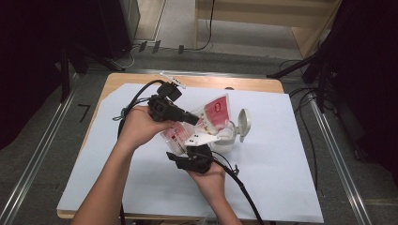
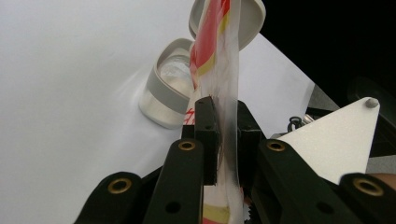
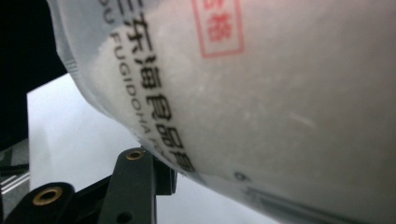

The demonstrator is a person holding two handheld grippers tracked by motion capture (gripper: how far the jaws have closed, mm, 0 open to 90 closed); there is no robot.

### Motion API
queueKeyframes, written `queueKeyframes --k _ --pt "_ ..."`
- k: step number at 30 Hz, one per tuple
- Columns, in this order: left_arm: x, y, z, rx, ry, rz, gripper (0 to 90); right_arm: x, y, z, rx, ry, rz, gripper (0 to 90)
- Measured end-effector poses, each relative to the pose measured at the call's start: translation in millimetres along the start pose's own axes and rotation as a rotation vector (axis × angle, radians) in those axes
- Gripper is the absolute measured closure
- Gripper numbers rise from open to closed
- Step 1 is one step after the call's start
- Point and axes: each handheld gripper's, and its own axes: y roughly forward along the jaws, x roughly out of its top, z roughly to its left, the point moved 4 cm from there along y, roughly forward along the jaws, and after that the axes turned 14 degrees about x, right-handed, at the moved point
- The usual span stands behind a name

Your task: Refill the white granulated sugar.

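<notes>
We are clamping the left tongs (image 2: 223, 135) flat on the bag (image 2: 219, 60) edge, keeping its mouth tilted over the jar (image 2: 164, 93) just ahead. The right tongs (image 1: 196, 151) are propping the bag's heavy bottom (image 3: 261, 93) from below; whether they are gripping it, we cannot tell. The bag is holding white grains. The jar is sitting open on the tabletop (image 1: 281, 178), lid (image 1: 244, 123) flipped back, contents unclear.

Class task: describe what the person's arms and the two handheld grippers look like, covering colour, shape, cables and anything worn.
Both forearms are bare, with no sleeves or gloves. The left gripper and right gripper are black, each trailing a black cable. The left gripper's jaws carry brass-coloured rivets. A pale grey three-cornered plate sits on the right gripper.
</notes>
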Motion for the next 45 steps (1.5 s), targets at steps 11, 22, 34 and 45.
queueKeyframes --k 11,22,34,45 --pt "-11.9 -7.3 3.5 0.0 0.009 -0.017 86.7 -3.0 4.5 1.7 0.042 0.006 -0.021 57.0" --pt "-20.4 -17.9 8.6 -0.045 0.006 -0.064 87.1 -1.7 0.4 2.0 0.015 -0.008 -0.032 57.3" --pt "-31.0 -30.7 16.2 -0.038 -0.016 -0.08 87.1 -0.6 -9.2 -2.7 -0.014 -0.002 -0.051 57.3" --pt "-36.7 -35.6 19.3 -0.035 0.001 -0.076 87.8 -3.6 -11.4 -8.9 -0.027 0.034 -0.063 56.5"
